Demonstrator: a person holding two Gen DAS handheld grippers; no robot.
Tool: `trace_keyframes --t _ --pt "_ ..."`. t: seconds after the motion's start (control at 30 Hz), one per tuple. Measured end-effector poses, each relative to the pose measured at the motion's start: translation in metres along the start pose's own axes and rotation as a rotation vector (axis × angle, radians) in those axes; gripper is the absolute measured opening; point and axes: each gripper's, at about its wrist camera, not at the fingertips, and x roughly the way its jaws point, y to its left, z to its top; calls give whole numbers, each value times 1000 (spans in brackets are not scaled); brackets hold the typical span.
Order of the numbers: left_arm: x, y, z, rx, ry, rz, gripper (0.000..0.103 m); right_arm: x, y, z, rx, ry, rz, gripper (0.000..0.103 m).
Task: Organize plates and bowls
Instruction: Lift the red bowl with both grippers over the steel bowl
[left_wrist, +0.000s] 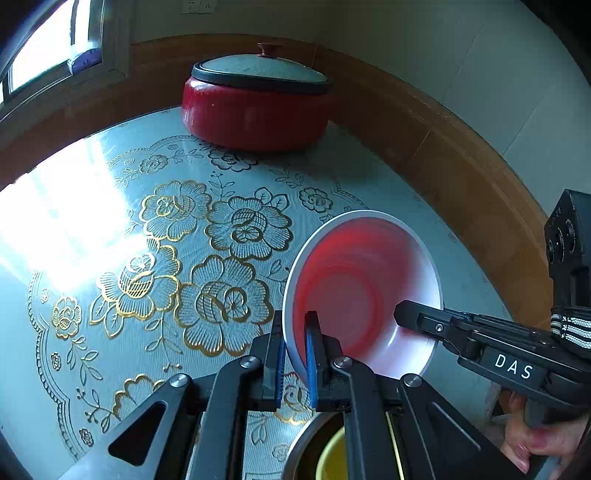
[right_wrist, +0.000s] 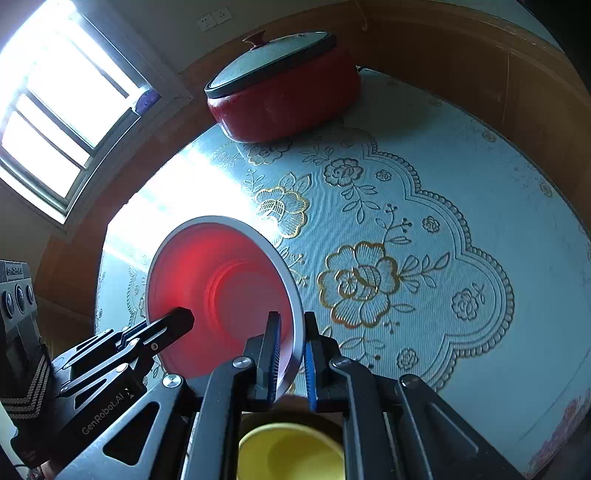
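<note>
Both wrist views close, angled down, sharing bowl (left_wrist: 364, 291)

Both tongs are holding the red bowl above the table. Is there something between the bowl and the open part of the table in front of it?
Nothing visible does. The red bowl, gripped by the left tongs and right tongs, faces bare tablecloth. The red pot stands far behind, and a yellow bowl lies below, beneath the tongs.

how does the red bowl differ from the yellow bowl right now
The red bowl is tilted up off the table, gripped at opposite rims by both tongs; the yellow bowl sits upright below, untouched. The red one has a white rim; the yellow looks plain. Both are empty.
</note>
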Motion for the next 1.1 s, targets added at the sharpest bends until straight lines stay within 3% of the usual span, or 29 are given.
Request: trace_keyframes --t 0.57,1.1 --pt "-41 -31 -47 86 4 -44 9 -49 -6 -69 97 -60 -24 11" --pt "-54 -45 -79 147 39 -59 9 -58 -17 -119 191 -62 -24 12"
